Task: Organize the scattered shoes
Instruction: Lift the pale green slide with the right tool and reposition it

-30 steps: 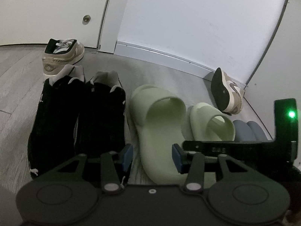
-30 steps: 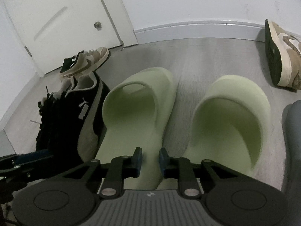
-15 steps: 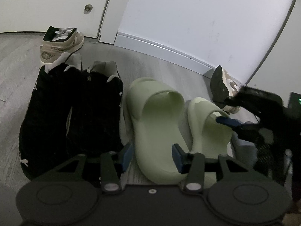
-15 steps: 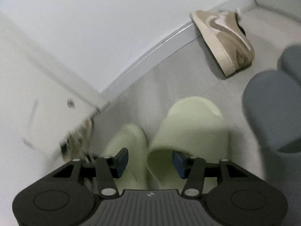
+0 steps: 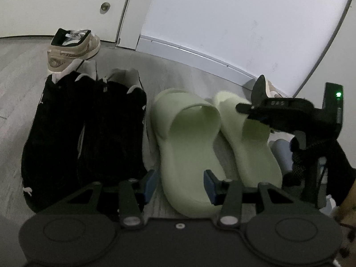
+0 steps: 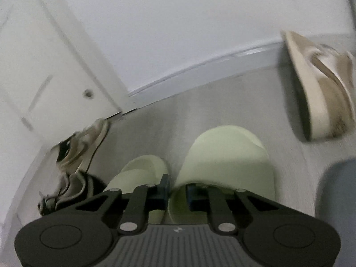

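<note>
Right gripper: jaws drawn narrow, pinching the inner edge of the strap of the right slide, pale green, just beside the left slide and nearly parallel to it. Left gripper: jaws wide, holding nothing, hovering over the heel of the left slide.

Probably nudging the right slide into a tidy pair. To do it well:
- Hold the pinch firm but shallow; soft foam, likely to fold under a hard squeeze.
- Slide low along the floor rather than lifting, with toes pointing the same way as the left slide.
- Stop with only a thin gap to the left slide, heels level.
- Watch the heel end, hidden under the gripper in the right wrist view; check from the left wrist view instead.
- Open fully before pulling away, so as not to drag the strap.

Farther out from the left slide: black sneakers side by side on its far side from the right slide, already lined up. Beyond those, near the door, an upright tan sneaker. Well apart on the opposite side, past the right slide, its likely mate, a tipped tan sneaker, on its side against the baseboard. Grey slipper just beyond the right slide. Tan pair unmatched, so task roughly midway.
</note>
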Action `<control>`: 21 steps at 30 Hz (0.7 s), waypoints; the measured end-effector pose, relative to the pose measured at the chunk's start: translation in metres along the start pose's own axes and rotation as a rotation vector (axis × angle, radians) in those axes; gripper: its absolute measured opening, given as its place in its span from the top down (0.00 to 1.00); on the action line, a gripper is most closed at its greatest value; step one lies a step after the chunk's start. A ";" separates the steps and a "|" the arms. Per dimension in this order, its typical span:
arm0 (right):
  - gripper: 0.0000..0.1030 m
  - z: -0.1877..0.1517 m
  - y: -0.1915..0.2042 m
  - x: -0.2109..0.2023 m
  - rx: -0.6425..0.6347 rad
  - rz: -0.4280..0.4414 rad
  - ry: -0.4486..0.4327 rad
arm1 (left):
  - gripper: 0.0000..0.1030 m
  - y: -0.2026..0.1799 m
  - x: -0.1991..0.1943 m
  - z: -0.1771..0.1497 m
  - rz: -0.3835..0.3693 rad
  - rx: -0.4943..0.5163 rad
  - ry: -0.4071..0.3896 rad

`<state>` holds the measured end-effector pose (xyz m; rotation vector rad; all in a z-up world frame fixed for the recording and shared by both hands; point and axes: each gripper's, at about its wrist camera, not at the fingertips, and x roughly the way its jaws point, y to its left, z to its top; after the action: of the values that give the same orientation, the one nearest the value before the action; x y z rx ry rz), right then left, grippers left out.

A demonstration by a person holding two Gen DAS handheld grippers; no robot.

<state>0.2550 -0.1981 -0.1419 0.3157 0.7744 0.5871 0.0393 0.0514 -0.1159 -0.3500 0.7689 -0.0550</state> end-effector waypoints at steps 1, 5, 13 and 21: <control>0.85 0.002 0.001 -0.004 -0.024 0.020 -0.011 | 0.54 0.001 0.000 0.001 0.001 -0.004 -0.001; 0.85 0.012 0.013 -0.030 -0.179 0.119 -0.058 | 0.54 0.003 -0.002 0.003 0.003 -0.011 -0.011; 0.85 0.025 0.035 -0.071 -0.700 0.273 0.153 | 0.54 0.005 -0.008 0.007 0.003 -0.012 -0.030; 0.85 0.034 0.046 -0.067 -0.988 0.417 0.438 | 0.54 0.002 -0.007 0.009 0.010 0.003 -0.030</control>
<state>0.2247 -0.2037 -0.0593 -0.5997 0.7432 1.3783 0.0405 0.0572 -0.1061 -0.3434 0.7405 -0.0411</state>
